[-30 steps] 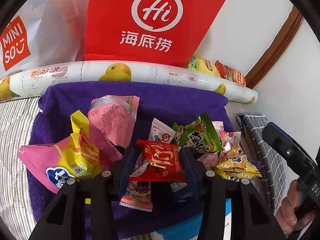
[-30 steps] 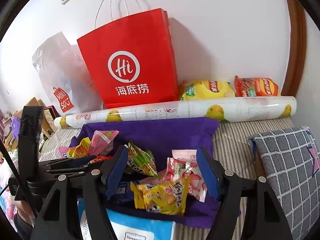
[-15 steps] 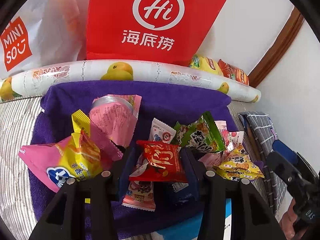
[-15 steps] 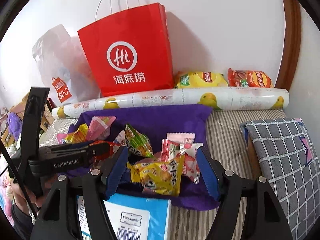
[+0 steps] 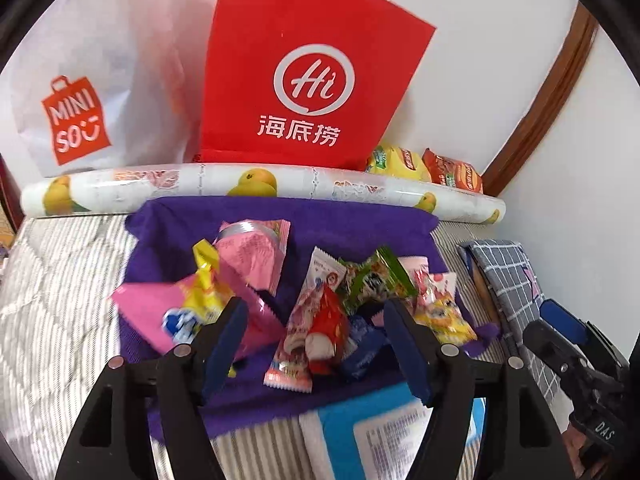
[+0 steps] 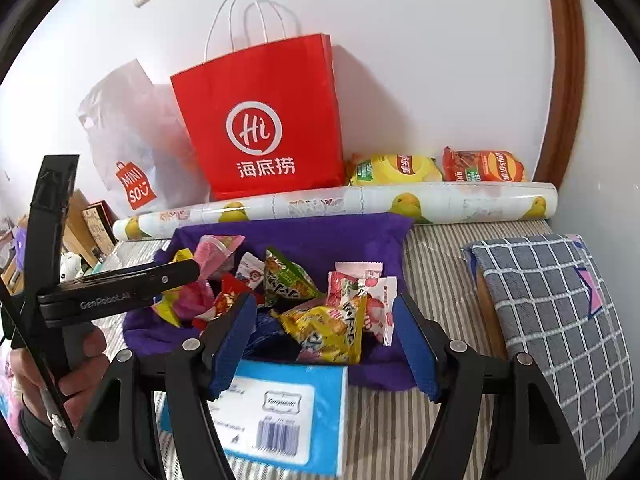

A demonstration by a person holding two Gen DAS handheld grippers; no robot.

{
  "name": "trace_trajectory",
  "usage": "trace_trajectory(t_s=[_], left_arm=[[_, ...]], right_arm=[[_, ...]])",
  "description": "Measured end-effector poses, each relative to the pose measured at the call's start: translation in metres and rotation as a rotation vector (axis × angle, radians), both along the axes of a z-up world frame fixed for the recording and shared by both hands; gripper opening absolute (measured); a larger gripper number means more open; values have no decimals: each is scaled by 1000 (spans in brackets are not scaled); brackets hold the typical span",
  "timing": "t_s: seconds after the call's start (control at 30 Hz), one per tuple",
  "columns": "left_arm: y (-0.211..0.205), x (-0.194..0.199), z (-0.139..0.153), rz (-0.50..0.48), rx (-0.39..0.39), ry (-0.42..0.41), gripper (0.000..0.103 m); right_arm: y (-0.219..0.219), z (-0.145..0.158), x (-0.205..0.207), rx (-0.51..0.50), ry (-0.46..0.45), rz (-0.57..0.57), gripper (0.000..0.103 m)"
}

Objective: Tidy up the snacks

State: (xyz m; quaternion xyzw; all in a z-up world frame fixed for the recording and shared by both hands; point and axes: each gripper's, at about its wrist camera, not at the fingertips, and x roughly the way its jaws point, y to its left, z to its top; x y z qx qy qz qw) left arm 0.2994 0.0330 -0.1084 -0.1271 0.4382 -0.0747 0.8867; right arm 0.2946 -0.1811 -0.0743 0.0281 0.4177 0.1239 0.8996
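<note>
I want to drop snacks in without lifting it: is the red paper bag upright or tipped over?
Upright. The red paper bag stands against the wall behind the printed roll, handles pointing up.

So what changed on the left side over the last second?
The left tool has just opened and let go of the red packet, which now lies tipped on the snack pile, and the tool has drawn back and up. The right tool is open as before, holding nothing. The other snacks on the purple cloth stayed put.
</note>
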Motion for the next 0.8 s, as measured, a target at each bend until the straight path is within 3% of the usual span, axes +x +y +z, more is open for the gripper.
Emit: trace_trajectory(t_s=[0.47,0.7,0.8], left_arm=[[-8,-101,38,-1,64,-51,81],[-13,-149,56,1,61,-84,93],[-16,-168,62,10,80,-97,97]], right_arm=[[-1,44,-78,-21,-8,-56,71],[-9,58,-118,-24,0,-82,71],[-13,61,-138,-25,1,-109,84]])
